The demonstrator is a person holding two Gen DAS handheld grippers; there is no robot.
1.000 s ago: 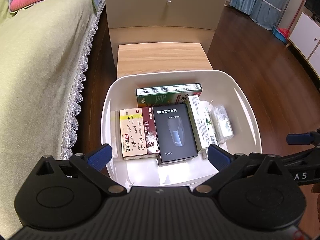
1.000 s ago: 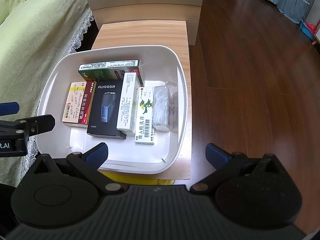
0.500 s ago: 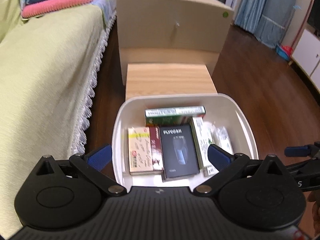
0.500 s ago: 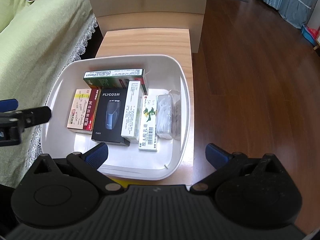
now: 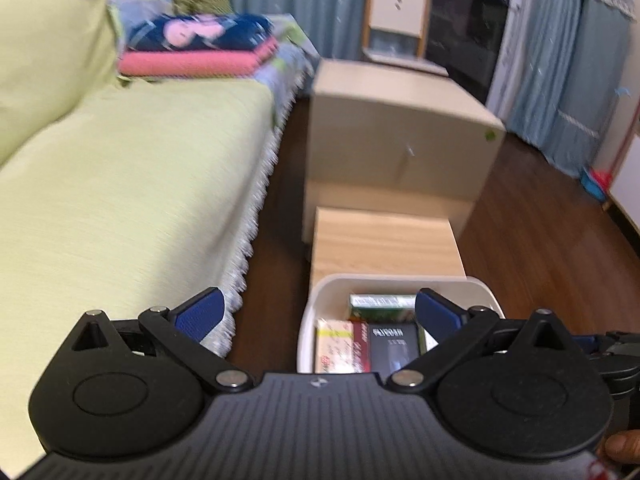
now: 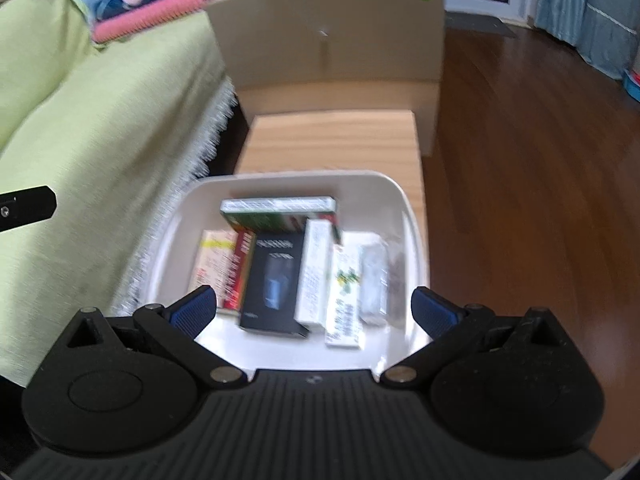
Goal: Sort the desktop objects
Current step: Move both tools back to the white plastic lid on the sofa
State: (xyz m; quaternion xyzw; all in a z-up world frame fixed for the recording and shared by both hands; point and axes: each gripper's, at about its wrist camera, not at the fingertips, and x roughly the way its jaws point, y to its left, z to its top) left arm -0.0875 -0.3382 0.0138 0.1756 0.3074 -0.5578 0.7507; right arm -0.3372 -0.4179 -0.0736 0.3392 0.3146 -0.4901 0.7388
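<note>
Boxes are lying packed in the white tray (image 6: 416,240), which is sitting on the near end of the wooden stool (image 6: 332,136) beside the bed (image 5: 120,168). Right wrist view is showing the full contents — green box (image 6: 276,212) across the far side, black box (image 6: 272,280) in the middle, a red-and-cream box (image 6: 224,264) to its left, two white boxes (image 6: 316,276) and a clear bag (image 6: 376,280) to its right. Left wrist view is showing only the tray's far half, the rest hidden behind the gripper body; it alone is taking in the folded pink and blue blankets (image 5: 196,48) at the head of the bed, plus a fingertip (image 5: 620,446) at the lower right edge.

Left gripper (image 5: 316,312) is hovering off the tray's left side, over floor and bed fringe, fingers spread wide, holding nothing. Right gripper (image 6: 312,308) is hanging above the tray's near edge — fingers likewise wide, nothing between them. Both views are motion-blurred.
</note>
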